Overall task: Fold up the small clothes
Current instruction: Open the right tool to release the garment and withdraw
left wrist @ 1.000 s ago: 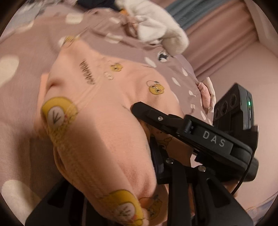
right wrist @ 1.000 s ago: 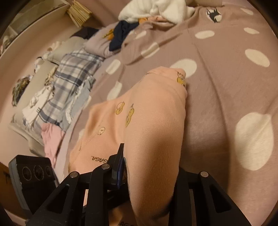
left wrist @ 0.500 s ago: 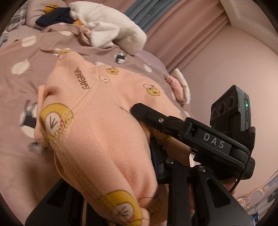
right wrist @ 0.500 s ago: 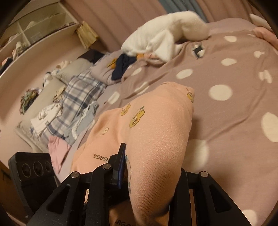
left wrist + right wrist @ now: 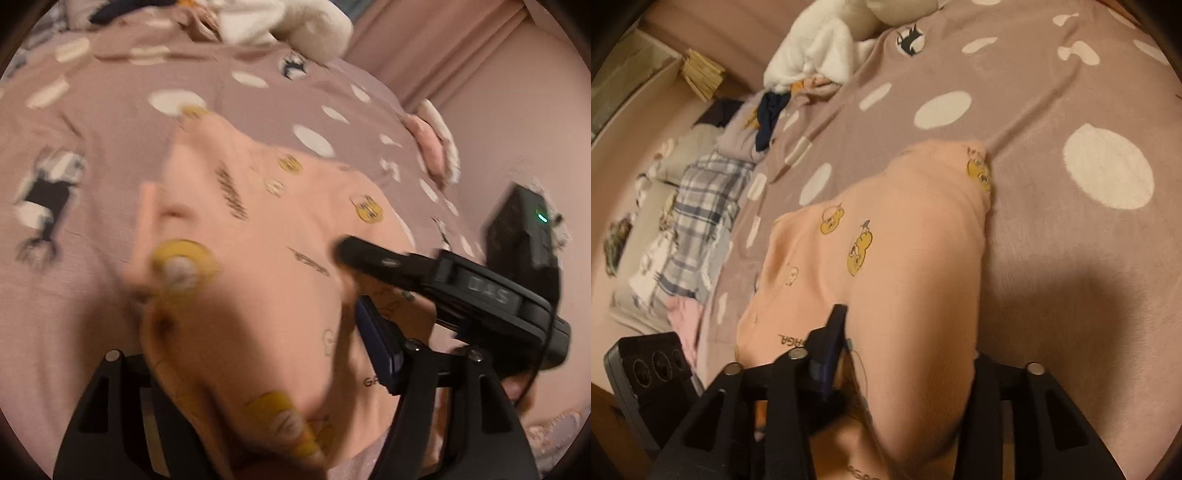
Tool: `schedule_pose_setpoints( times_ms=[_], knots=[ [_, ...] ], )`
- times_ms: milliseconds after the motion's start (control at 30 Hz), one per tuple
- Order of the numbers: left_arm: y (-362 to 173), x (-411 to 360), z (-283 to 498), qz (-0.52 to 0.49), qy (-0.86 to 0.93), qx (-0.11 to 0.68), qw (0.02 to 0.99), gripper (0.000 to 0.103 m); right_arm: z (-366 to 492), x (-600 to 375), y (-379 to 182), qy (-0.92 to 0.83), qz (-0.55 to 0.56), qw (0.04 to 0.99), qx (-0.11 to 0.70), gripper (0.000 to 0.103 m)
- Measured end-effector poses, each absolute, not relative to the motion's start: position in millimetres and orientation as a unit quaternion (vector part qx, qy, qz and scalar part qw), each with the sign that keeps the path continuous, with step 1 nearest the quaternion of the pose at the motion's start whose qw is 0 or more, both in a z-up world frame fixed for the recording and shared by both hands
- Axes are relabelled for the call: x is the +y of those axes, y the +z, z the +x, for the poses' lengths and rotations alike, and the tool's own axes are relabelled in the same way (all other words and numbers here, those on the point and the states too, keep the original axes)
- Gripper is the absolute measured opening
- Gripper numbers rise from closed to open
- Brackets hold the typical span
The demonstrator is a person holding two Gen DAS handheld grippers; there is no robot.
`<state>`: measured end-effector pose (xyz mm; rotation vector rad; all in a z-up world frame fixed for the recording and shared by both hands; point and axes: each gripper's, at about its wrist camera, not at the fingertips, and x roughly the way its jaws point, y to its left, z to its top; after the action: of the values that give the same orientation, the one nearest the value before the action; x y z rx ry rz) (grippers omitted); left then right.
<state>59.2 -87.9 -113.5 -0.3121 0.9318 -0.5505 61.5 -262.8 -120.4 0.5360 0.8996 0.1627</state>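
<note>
- Both grippers are letting go now, where half a second ago they were clamped on the cloth: the left gripper (image 5: 258,373) is spreading its jaws, and the right gripper (image 5: 905,380) is opening too, less widely.
- Between each pair of jaws the peach garment (image 5: 280,258) is still lying, bunched and draped over the fingers; whether the pads are still pressing it I cannot tell, since the fabric hides them.
- That garment, printed with yellow cartoon faces, is now settling onto the dotted bedspread (image 5: 1071,258), its far end resting flat.
- Seen from the jaws, the garment is running straight ahead and away, its long axis along the direction the grippers point; both hands are sitting at its near edge, side by side, neither clearly closer.
- My guess is the coming move depends on drawing the fingers back out along that axis without dragging the fold open.
- From the left wrist view, blurred as it is, the right gripper's body is showing across the cloth, plus the white heap (image 5: 280,22) beyond.
- Only the right wrist view is showing the plaid cloth (image 5: 705,210) and other laundry piled off to the side.
</note>
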Motion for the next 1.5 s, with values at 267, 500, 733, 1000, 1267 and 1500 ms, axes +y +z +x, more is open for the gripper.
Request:
schedule_pose_setpoints(
  times_ms=[267,500,733,1000,1267,1500],
  knots=[
    [-92,-60,35,-0.138,-0.21,0.413,0.875,0.097,24,-253,-75,0.028,0.185,0.912,0.365,0.088],
    [-81,-52,32,-0.102,-0.202,0.416,0.881,0.103,11,-245,-70,0.007,0.158,0.911,0.382,0.096],
    [-69,-41,9,-0.123,-0.222,0.418,0.872,0.103,-5,-253,-63,0.013,0.195,0.904,0.381,0.102],
    [-55,-53,-8,-0.075,-0.213,0.395,0.89,0.103,-19,-268,-67,-0.043,0.219,0.875,0.43,0.102],
    [-53,-60,-12,-0.078,-0.221,0.383,0.894,0.103,-27,-278,-66,-0.056,0.216,0.877,0.425,0.102],
    [-54,-76,-7,-0.035,-0.206,0.372,0.904,0.103,-23,-285,-70,-0.068,0.221,0.872,0.432,0.102]
  ],
)
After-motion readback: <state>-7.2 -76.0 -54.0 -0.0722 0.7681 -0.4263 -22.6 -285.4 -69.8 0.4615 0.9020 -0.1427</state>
